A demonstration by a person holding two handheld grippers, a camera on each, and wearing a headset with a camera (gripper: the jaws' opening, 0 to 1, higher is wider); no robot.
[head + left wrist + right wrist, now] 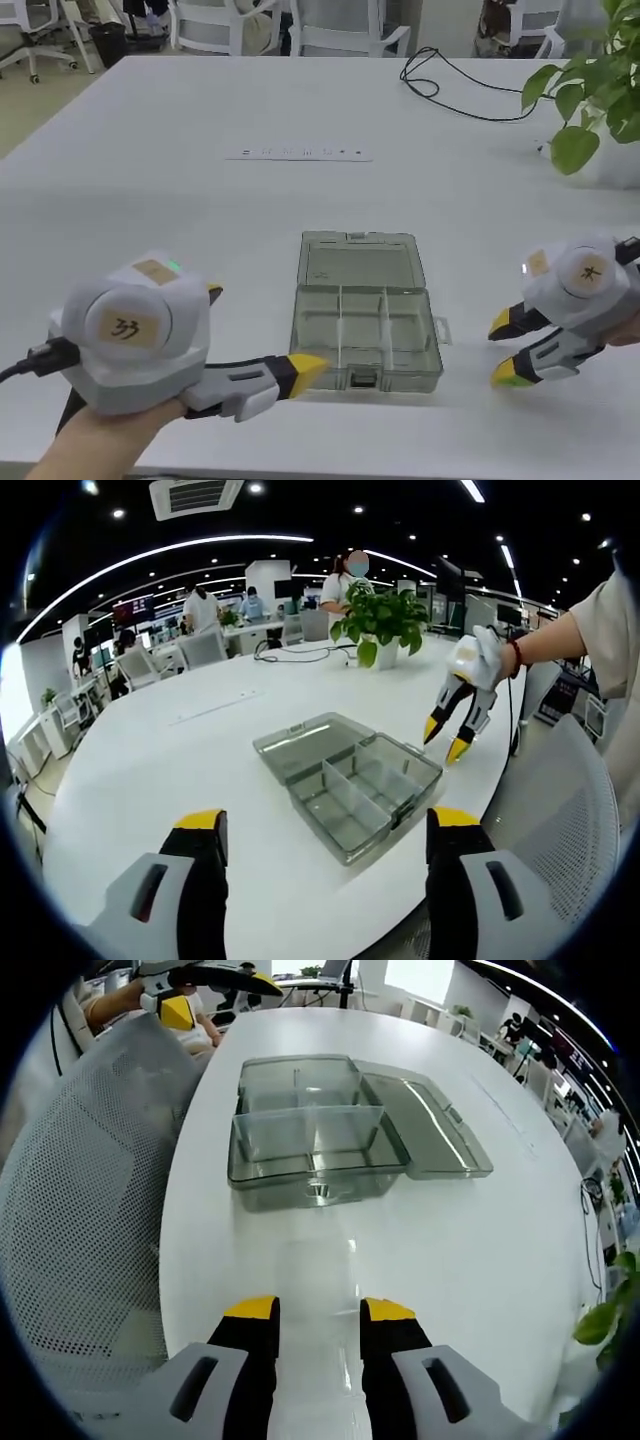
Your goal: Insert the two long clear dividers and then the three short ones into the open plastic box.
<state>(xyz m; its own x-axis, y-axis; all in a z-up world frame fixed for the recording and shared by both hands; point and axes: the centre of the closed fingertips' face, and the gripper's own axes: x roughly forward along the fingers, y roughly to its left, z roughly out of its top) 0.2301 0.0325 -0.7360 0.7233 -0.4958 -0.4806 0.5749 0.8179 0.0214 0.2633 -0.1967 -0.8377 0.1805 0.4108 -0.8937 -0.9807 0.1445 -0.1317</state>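
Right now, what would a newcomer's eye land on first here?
The open clear plastic box at the centre of the white table, lid flat behind it, dividers already splitting it into compartments. Then the yellow-tipped tools flanking it: left tool near its front-left corner, right tool off its right side.

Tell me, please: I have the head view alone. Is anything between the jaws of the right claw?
Observer: Yes. In the right gripper view a clear divider seems to span the gap of the right claw.
Operator: And the other one?
Observer: The left gripper view shows the left claw wide open, with nothing between its jaws.
Operator: Is something close beside me?
Observer: A mesh chair back stands by the edge of the table, on your side.
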